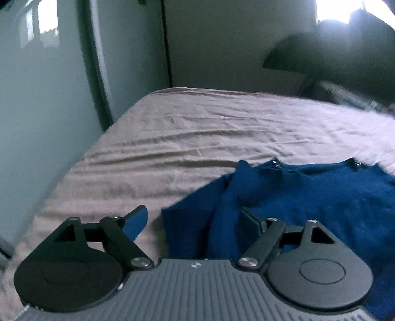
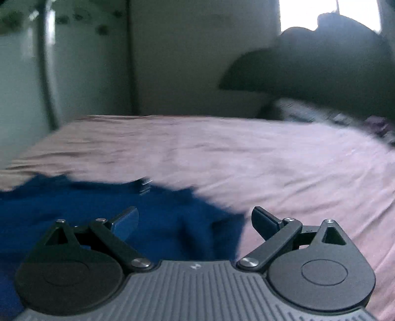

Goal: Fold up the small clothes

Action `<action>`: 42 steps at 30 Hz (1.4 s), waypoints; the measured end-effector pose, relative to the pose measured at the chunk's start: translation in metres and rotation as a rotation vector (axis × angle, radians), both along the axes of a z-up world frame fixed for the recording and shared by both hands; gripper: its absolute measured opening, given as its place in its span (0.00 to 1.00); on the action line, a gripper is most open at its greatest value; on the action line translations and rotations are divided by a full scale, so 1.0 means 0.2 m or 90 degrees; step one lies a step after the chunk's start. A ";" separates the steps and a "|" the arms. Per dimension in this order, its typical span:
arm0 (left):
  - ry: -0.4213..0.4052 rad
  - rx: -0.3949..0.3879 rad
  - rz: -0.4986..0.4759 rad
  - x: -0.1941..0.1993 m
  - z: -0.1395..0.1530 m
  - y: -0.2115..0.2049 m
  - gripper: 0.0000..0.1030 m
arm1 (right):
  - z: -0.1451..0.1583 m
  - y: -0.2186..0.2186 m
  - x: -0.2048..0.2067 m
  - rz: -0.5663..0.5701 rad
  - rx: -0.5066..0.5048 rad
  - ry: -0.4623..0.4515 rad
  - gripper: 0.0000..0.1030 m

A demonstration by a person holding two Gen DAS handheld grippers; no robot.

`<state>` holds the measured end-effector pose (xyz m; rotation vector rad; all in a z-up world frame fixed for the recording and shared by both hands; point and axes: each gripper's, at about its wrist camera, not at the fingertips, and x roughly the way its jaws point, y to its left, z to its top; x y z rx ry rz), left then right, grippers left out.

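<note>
A small dark blue knit garment [image 1: 308, 197] lies rumpled on the pink bedsheet [image 1: 197, 128], at the lower right of the left wrist view. Its near left part is bunched up. My left gripper [image 1: 195, 219] is open, its jaws wide apart over the garment's left edge, holding nothing. In the right wrist view the same garment [image 2: 98, 210] fills the lower left, on the sheet [image 2: 271, 160]. My right gripper [image 2: 195, 222] is open over the garment's right edge, empty. That view is blurred.
The bed's left edge runs beside a pale wall and a door frame [image 1: 98, 74]. A dark pile [image 2: 321, 69] and patterned bedding [image 1: 350, 98] lie at the far right of the bed. A bright window [image 2: 321, 12] is behind.
</note>
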<state>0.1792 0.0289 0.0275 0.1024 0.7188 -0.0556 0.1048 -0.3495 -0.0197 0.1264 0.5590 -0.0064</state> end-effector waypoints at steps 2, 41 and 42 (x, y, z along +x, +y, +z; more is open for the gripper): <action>0.022 -0.045 -0.007 -0.08 0.01 0.07 0.81 | -0.02 -0.02 -0.10 0.019 0.039 0.012 0.96; 0.085 -0.177 -0.038 -0.42 -0.02 0.23 0.72 | 0.06 0.56 -0.59 0.237 -0.098 0.029 0.96; 0.087 -0.186 -0.040 -0.39 -0.02 0.23 0.72 | 0.07 0.62 -0.58 0.253 -0.110 0.024 0.96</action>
